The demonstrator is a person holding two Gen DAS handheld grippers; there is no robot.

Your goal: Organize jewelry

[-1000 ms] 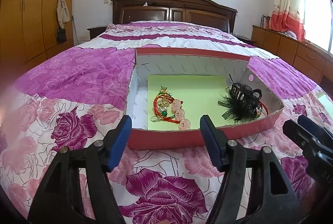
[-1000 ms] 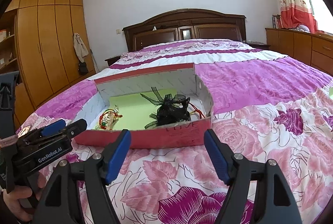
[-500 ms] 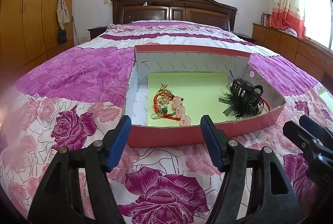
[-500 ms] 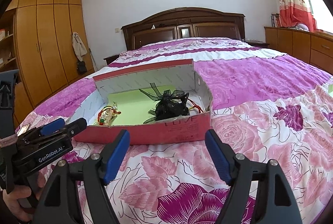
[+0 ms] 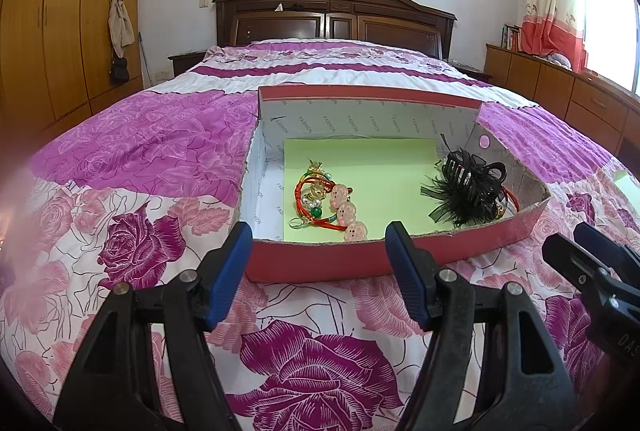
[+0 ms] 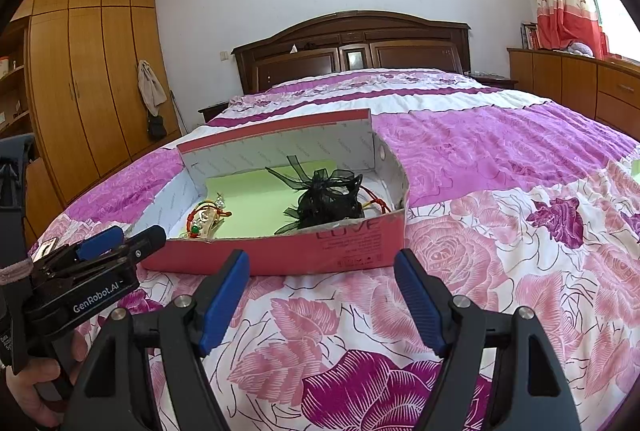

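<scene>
A red cardboard box with a green paper floor lies on the bed, also in the right wrist view. Inside on the left lies a tangle of red cord bracelets with pink beads, seen too in the right wrist view. On the right lies a black feathered hair claw, also in the right wrist view. My left gripper is open and empty just before the box's front wall. My right gripper is open and empty, also short of the box.
The bed is covered by a pink and purple rose quilt. A dark wooden headboard stands at the far end. A wardrobe is on the left, low cabinets on the right. The left gripper also shows in the right wrist view.
Both grippers have risen slightly and tilted, so more of the box floor shows. The box and its contents have not moved. Both grippers stayed open.
</scene>
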